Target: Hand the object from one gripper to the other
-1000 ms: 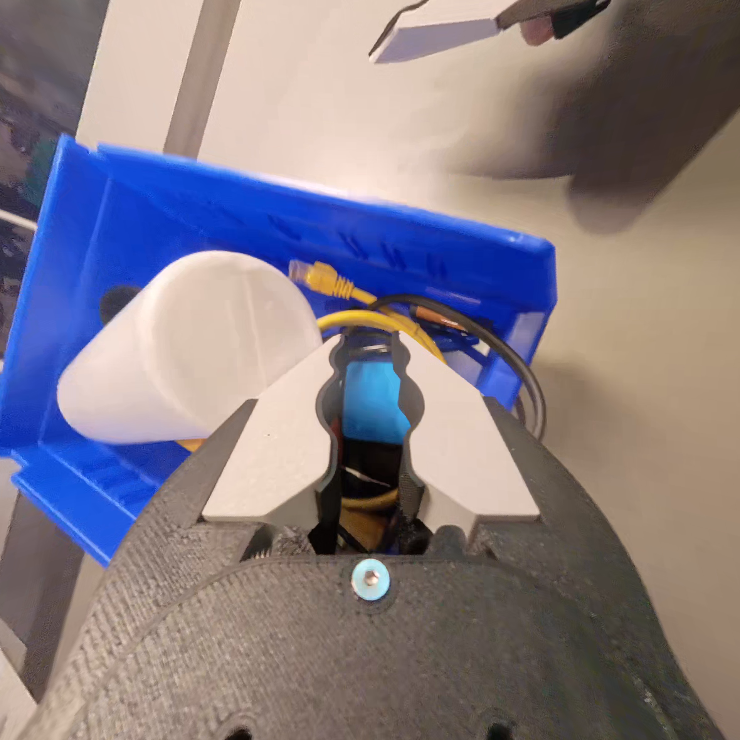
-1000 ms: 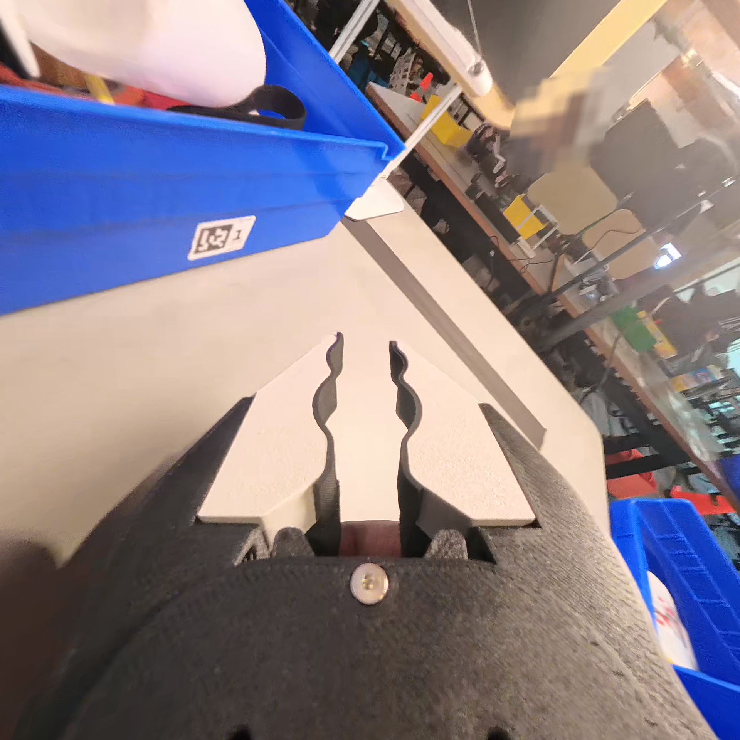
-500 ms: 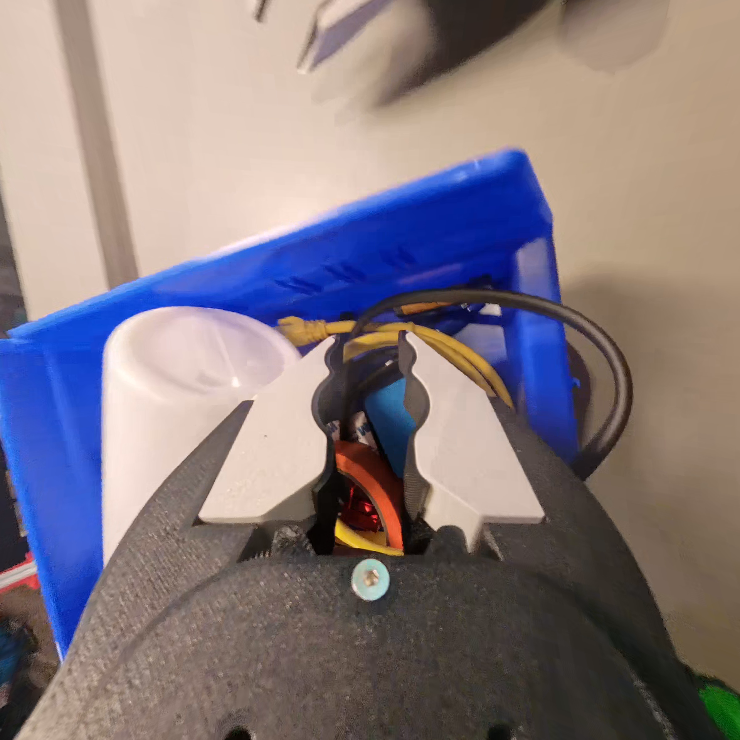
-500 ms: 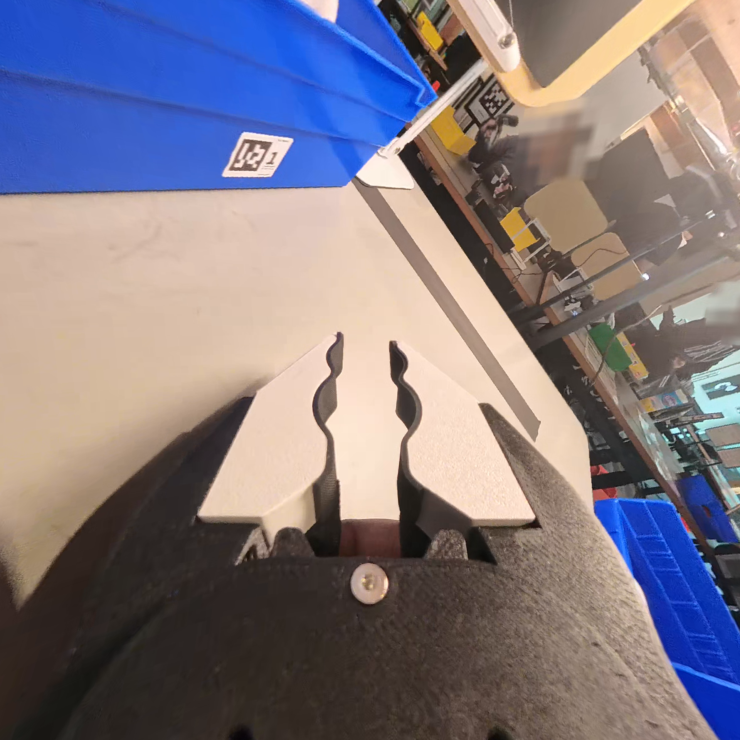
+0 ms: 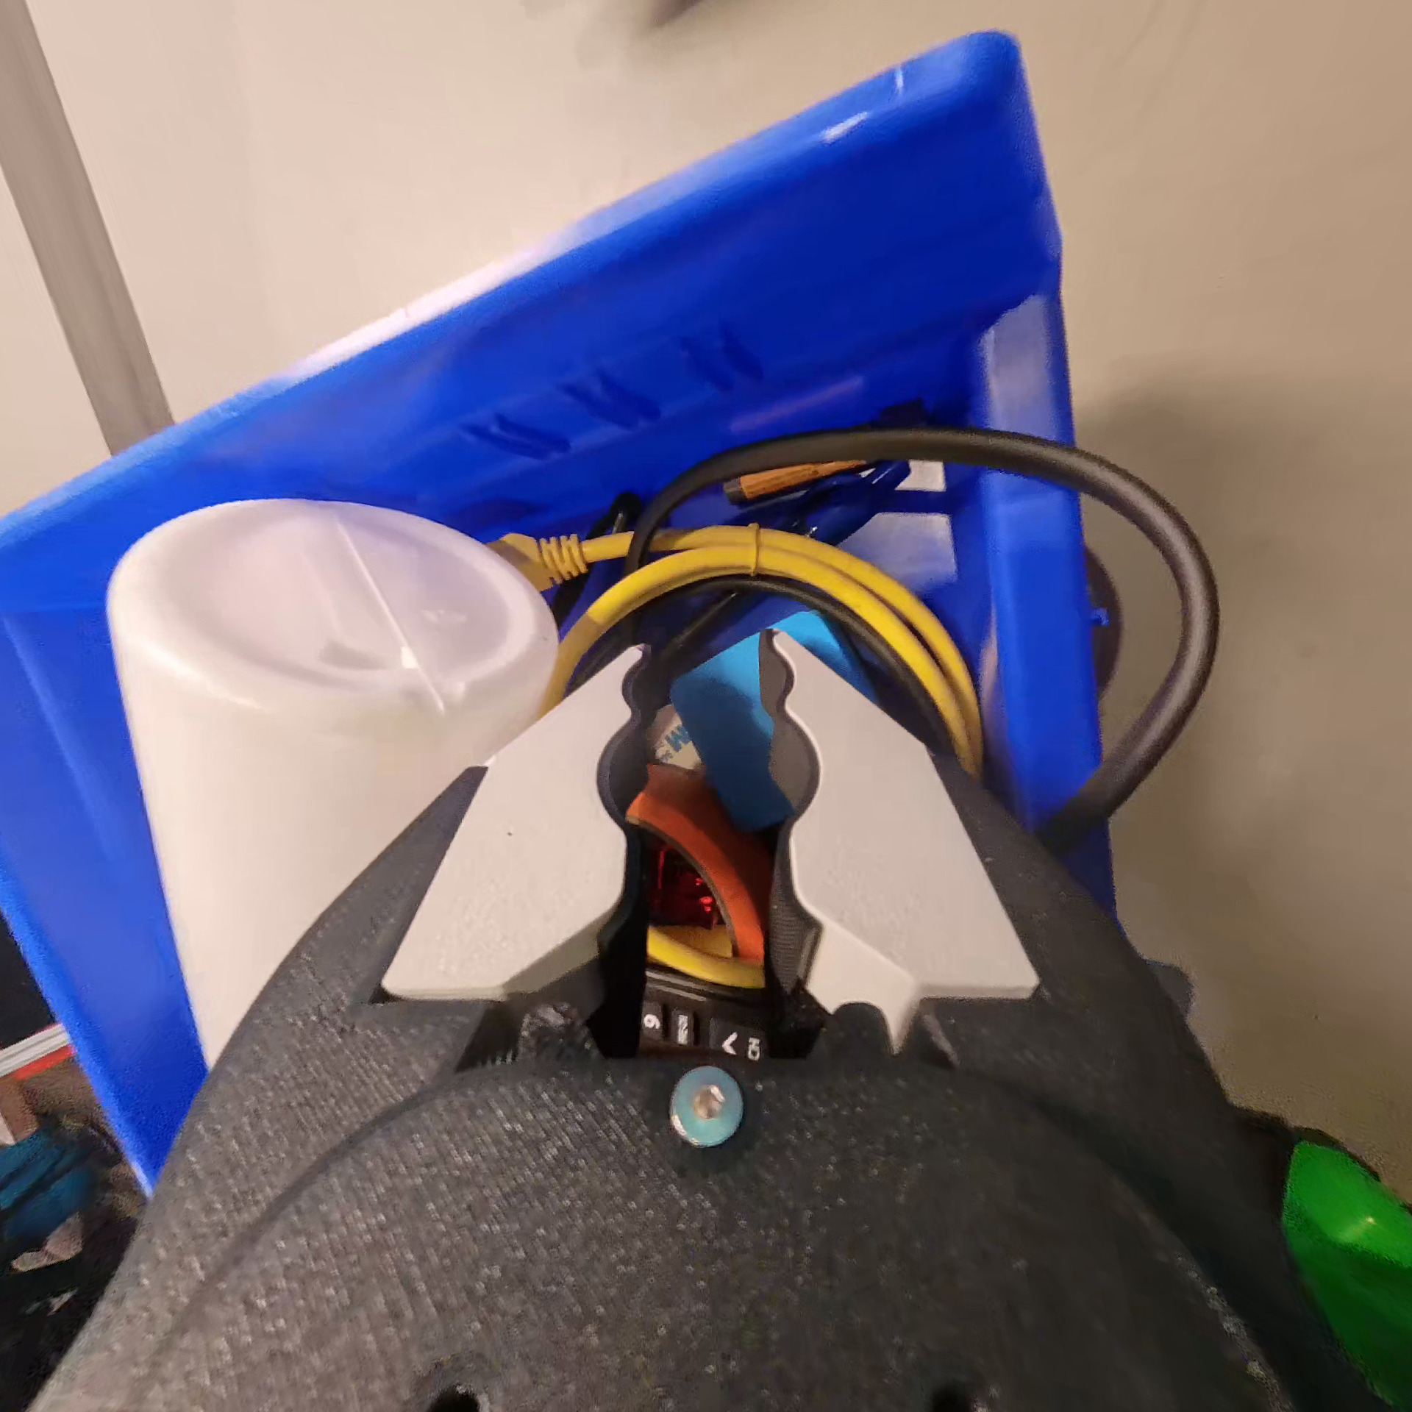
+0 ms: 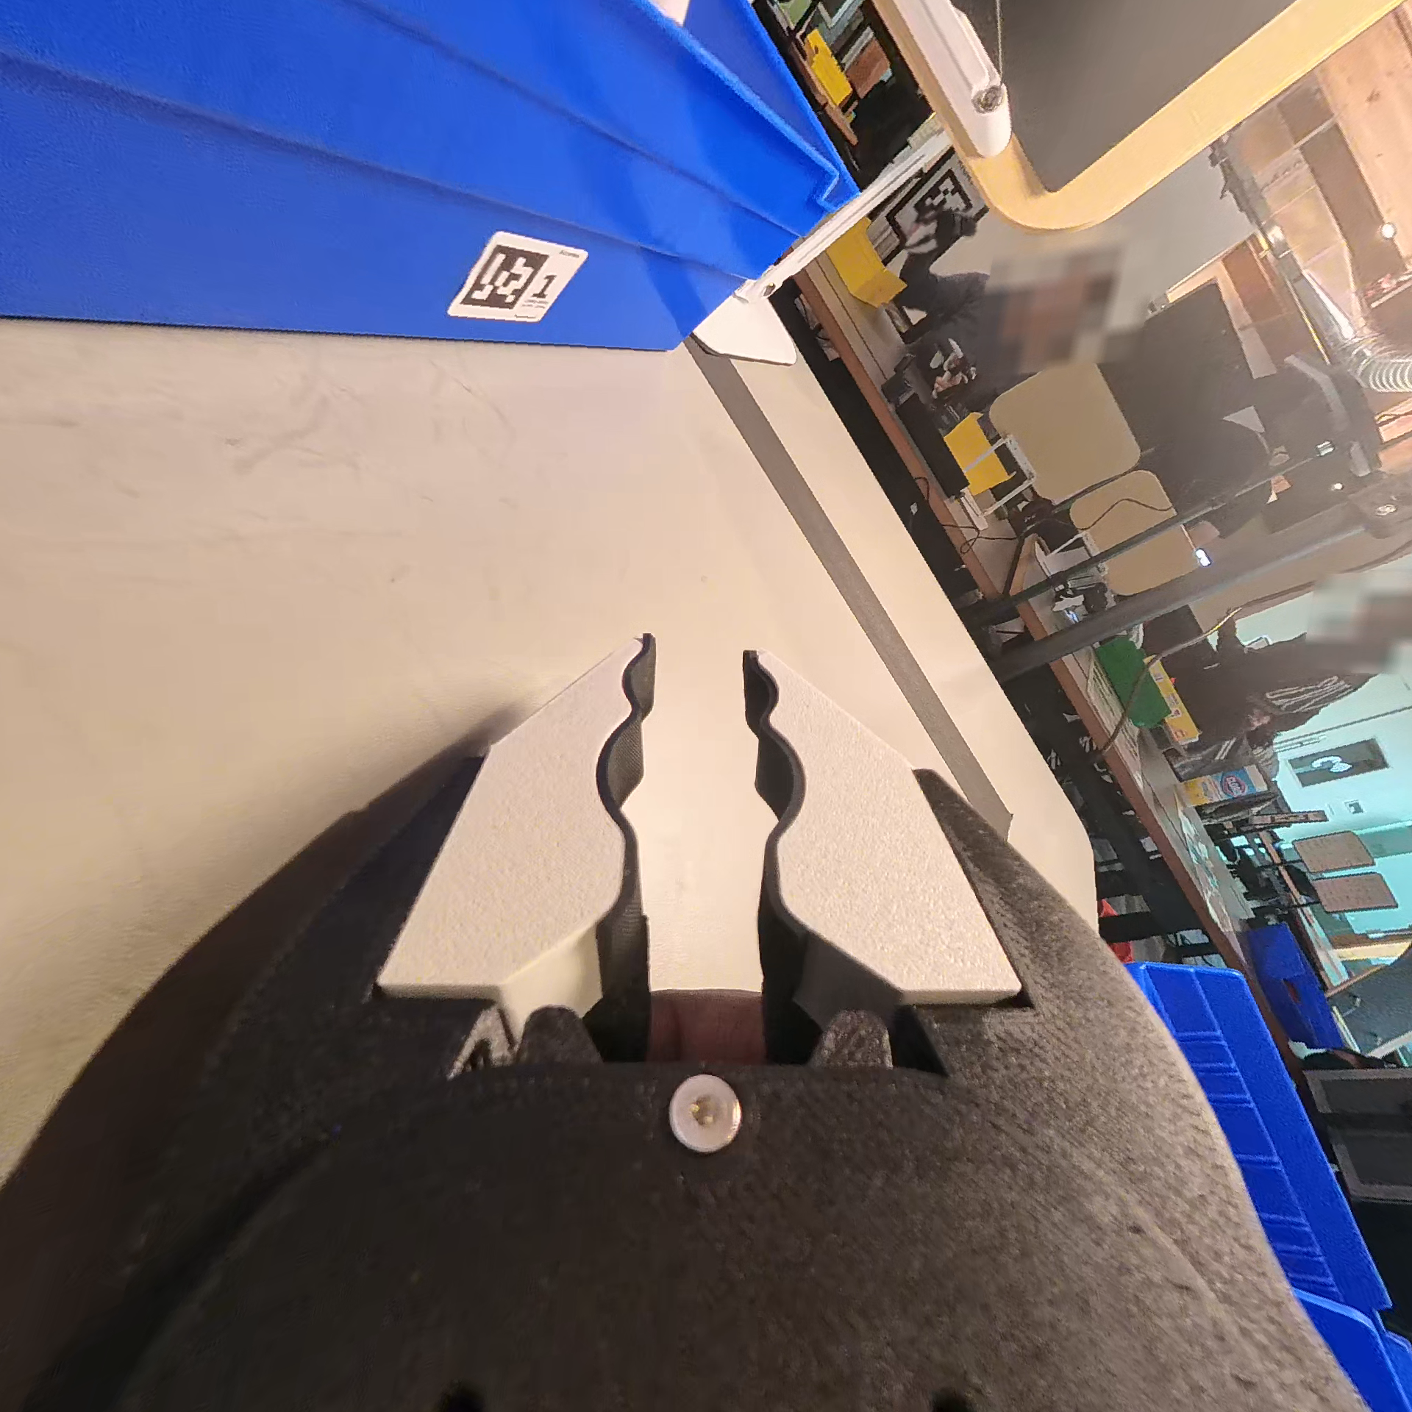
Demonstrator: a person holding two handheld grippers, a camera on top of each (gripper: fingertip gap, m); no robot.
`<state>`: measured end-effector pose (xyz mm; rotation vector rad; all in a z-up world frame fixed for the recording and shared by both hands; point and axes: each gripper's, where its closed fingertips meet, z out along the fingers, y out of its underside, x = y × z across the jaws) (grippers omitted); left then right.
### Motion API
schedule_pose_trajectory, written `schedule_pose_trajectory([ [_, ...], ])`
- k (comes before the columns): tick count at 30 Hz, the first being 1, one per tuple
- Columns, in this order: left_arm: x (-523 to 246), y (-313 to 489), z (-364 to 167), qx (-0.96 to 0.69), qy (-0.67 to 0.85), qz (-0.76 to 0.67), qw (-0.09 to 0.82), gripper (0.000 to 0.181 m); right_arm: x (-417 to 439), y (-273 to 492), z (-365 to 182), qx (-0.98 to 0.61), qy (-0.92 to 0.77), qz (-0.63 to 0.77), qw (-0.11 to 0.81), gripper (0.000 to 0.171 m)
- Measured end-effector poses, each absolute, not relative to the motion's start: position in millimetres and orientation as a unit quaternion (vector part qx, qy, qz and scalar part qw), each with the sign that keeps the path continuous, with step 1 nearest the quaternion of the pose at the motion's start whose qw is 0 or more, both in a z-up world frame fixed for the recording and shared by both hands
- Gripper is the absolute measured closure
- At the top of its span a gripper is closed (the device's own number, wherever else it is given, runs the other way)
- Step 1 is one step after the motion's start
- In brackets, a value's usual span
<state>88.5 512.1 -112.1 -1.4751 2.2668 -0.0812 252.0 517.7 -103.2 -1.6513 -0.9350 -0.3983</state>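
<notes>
A pale beige, matte tabletop (image 6: 321, 550) carries a blue plastic bin (image 6: 290, 176) at its eleven o'clock; a white square-patterned sticker (image 6: 517, 276) marks the bin's outer wall.

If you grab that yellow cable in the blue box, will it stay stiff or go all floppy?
Probably floppy: the yellow cable lies in bent loops. It may snag too, since a black cable crosses it. It looks light.

In the bin (image 5: 688, 321), the canister (image 5: 306, 688) stands left of the coiled cables (image 5: 802, 565), on the table (image 5: 1261, 306).
</notes>
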Motion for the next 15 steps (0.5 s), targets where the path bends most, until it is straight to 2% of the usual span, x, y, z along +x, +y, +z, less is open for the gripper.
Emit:
schedule_pose_trajectory([
  [6,98,514,-125,-0.547,0.813,-0.009,0.199,0.158,251,517,-104,-0.698,-0.403,-0.177,0.565,0.148],
  [15,91,513,-134,-0.509,0.854,0.033,0.101,0.164,251,516,-105,-0.696,-0.406,-0.179,0.564,0.148],
])
